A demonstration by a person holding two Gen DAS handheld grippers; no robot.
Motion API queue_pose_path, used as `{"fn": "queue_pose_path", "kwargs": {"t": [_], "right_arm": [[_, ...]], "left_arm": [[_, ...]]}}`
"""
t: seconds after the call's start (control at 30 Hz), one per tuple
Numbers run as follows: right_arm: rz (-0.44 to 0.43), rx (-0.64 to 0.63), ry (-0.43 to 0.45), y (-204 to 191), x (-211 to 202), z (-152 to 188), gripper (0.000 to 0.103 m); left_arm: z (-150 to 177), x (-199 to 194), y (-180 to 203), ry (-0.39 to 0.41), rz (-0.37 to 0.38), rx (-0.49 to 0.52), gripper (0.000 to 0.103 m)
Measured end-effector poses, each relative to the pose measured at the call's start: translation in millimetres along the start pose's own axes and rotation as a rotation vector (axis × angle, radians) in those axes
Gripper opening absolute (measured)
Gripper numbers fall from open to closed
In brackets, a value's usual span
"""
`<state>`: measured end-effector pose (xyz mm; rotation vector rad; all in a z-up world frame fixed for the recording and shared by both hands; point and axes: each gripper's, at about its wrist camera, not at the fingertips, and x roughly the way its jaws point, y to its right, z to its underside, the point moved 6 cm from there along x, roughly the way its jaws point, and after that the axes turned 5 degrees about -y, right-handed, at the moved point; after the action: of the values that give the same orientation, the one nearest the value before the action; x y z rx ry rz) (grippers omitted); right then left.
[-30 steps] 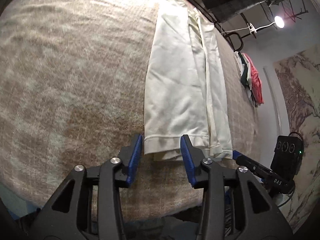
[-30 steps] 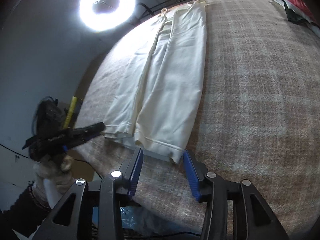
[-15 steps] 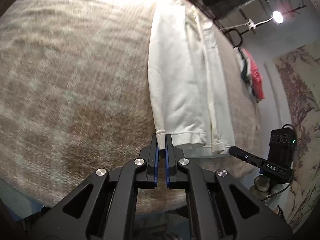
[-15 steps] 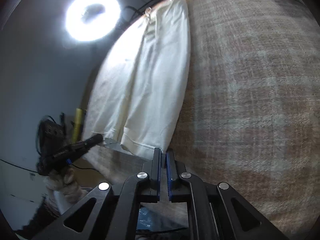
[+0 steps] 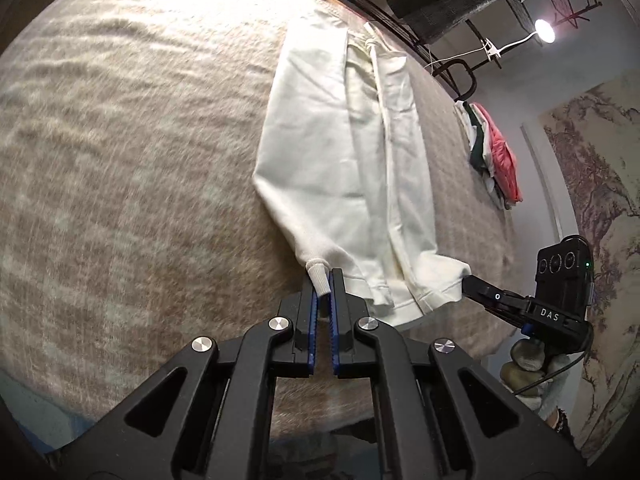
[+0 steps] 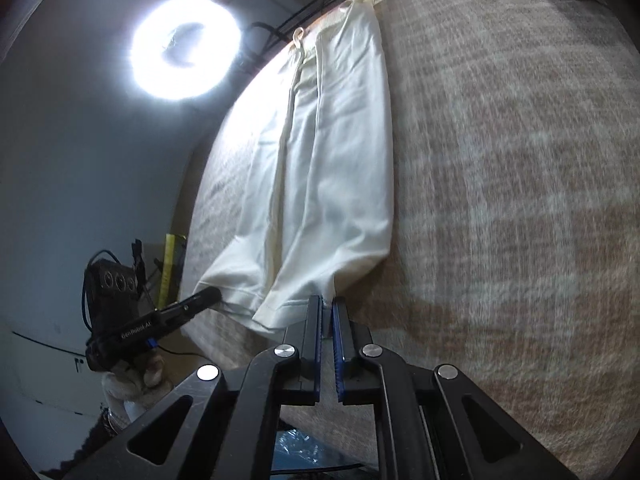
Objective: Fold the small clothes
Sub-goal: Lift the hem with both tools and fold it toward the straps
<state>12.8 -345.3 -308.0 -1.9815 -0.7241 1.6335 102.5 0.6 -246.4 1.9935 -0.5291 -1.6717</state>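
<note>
Cream white pants (image 5: pixel 352 168) lie lengthwise on the beige plaid blanket (image 5: pixel 120 160), folded leg over leg, waistband with drawstring at the far end. My left gripper (image 5: pixel 323 285) is shut on the ribbed cuff corner at the near left, which is lifted off the blanket. In the right wrist view the same pants (image 6: pixel 332 160) run away from me, and my right gripper (image 6: pixel 327 308) is shut on the hem's near right corner. Each gripper shows in the other's view: the right gripper (image 5: pixel 476 284) at the hem's right corner, the left gripper (image 6: pixel 208 294) at its left corner.
A pile of folded clothes (image 5: pixel 492 156), red and green among them, sits at the blanket's far right edge. A bright ring light (image 6: pixel 186 46) stands beyond the far left edge. The blanket's near edge (image 5: pixel 240 412) drops off just under the grippers.
Both grippers went from open around the hem to shut on its corners. The near end of the pants has lifted and bunched, and both hands have shifted slightly.
</note>
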Motion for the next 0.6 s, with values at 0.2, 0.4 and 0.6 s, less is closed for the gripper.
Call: {"fn": "queue_pose_path", "kwargs": {"t": [0.2,0.4,0.6], "right_arm": [[-0.018,0.022,0.027,0,-10,-23,0.002],[-0.01,0.035,0.056,-2,-12,-61,0.002],[0.001,0.059,0.085,5,-7,-96,0.002]], "left_arm": [[-27,-3,5,0.016,-0.001,-0.002,0.003],[-59,0,10,0.041,-0.012,0.001,0.003],[-86,16,-1,0.041,-0.024,-0.043,0.003]]}}
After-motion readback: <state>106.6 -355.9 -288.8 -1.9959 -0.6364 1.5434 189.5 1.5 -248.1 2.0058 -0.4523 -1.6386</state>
